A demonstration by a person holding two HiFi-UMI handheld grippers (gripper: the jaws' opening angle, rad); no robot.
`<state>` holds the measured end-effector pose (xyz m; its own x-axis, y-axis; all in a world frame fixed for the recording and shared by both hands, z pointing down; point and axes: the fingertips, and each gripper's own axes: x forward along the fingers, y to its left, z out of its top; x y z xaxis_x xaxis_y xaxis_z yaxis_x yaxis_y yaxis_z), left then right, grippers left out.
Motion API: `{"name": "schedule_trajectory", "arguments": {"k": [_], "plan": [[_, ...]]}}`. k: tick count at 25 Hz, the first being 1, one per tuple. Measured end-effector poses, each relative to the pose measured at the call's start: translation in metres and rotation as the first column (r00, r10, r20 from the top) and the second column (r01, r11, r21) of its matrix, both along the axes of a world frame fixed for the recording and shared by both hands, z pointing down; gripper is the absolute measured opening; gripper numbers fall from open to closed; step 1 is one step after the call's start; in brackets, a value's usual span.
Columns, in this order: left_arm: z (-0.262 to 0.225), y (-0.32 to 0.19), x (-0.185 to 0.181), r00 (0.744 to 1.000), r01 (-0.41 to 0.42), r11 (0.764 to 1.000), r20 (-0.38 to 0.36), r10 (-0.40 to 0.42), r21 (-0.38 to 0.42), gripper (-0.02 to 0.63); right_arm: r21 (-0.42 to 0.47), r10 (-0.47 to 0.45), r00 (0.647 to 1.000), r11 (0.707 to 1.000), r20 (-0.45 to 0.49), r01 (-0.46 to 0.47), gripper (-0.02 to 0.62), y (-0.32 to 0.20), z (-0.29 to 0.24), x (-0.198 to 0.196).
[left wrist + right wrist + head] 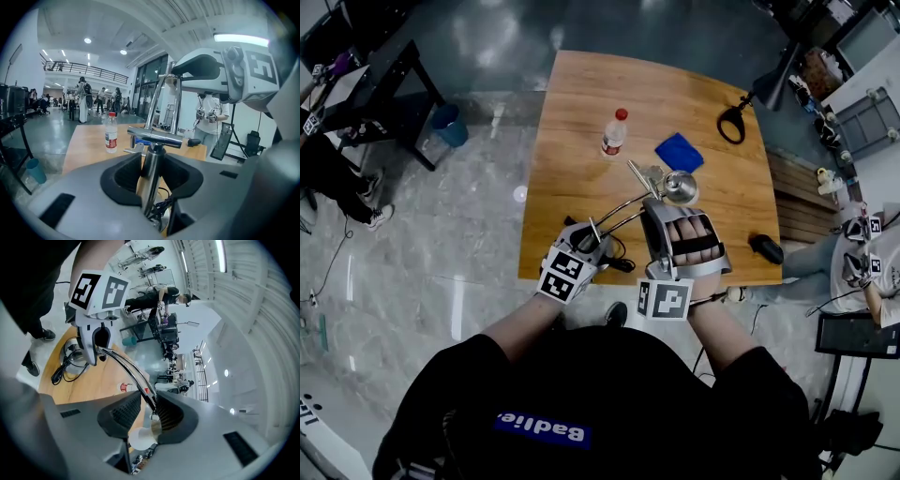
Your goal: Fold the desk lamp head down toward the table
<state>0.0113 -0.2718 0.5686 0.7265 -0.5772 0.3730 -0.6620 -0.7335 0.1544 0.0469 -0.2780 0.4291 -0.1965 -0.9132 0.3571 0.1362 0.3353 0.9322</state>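
Note:
A chrome desk lamp stands near the front edge of the wooden table, its round head out over the table. My left gripper is shut on the lamp's upright post, just under the crossbar. My right gripper is shut on the curved chrome arm close to the head, which shows just beyond the pads. In the right gripper view the arm runs back to the lamp base and the left gripper.
On the table stand a clear bottle with a red cap, a blue cloth and a black mouse. A black lamp sits at the far right corner. A black cable lies by the base. People stand around.

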Motion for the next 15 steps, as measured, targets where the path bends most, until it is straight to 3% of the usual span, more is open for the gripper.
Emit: {"name": "schedule_trajectory", "arguments": {"k": [15], "plan": [[0.002,0.0,0.0,1.0,0.006,1.0,-0.002,-0.006,0.0,0.13,-0.189,0.183,0.962,0.971,0.205,-0.145,0.087,-0.011,0.04,0.035]]}}
